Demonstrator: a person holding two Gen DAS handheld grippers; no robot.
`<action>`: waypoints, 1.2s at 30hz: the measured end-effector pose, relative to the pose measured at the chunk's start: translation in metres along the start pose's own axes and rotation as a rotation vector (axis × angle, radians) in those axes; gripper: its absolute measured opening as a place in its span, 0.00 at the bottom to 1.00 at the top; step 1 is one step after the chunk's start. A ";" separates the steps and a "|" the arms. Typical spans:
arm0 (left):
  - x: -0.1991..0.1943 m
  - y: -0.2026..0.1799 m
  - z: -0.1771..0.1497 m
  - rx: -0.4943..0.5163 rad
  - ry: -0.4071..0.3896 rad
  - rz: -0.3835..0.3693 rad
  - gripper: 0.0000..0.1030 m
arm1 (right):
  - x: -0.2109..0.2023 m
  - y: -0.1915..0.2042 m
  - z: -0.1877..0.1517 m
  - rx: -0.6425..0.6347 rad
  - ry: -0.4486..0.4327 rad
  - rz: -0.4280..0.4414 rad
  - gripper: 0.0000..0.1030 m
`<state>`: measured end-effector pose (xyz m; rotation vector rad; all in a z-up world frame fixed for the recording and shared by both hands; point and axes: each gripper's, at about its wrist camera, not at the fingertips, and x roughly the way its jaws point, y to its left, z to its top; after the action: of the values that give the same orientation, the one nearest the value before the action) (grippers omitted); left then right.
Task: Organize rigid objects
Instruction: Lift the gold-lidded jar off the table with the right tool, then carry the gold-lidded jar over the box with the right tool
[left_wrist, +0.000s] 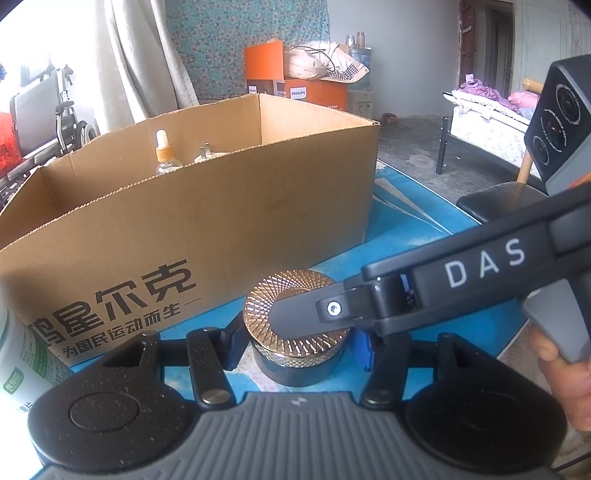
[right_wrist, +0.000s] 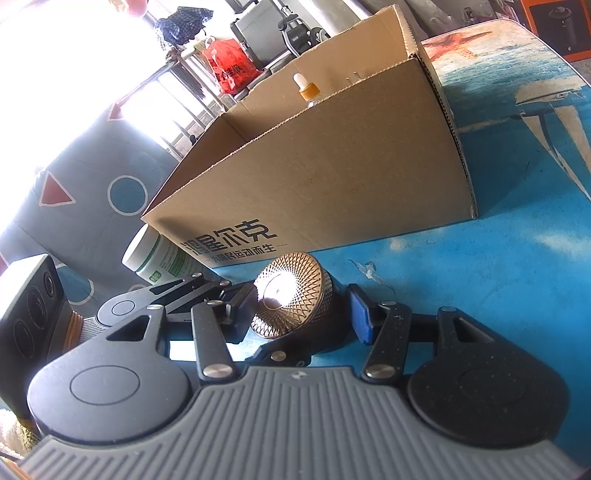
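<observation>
Now gold-lidded jar (left_wrist: 295, 325) between both grippers' jaws; whether pinched or spread, cannot tell.

I am working in a lived-in home, in a bedroom used for storage. A bed (left_wrist: 491, 122) with floral bedding stands by the wall, beside a curtain (left_wrist: 133, 59), stacked appliance boxes (left_wrist: 314, 94) and a folded wheelchair (left_wrist: 68, 122).

White bottle (left_wrist: 22, 354) cut off left.
</observation>
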<state>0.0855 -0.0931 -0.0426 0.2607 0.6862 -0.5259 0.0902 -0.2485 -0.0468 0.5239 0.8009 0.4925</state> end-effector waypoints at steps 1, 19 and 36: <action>-0.001 0.000 0.001 0.000 -0.002 0.001 0.55 | -0.001 0.001 0.000 -0.005 -0.002 0.000 0.51; -0.062 -0.004 0.036 0.004 -0.129 0.101 0.55 | -0.047 0.046 0.027 -0.138 -0.122 0.062 0.51; -0.072 0.023 0.108 -0.065 -0.206 0.166 0.55 | -0.068 0.081 0.107 -0.252 -0.212 0.117 0.52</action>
<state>0.1083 -0.0898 0.0867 0.1978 0.4759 -0.3647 0.1147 -0.2540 0.1016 0.3828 0.4981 0.6253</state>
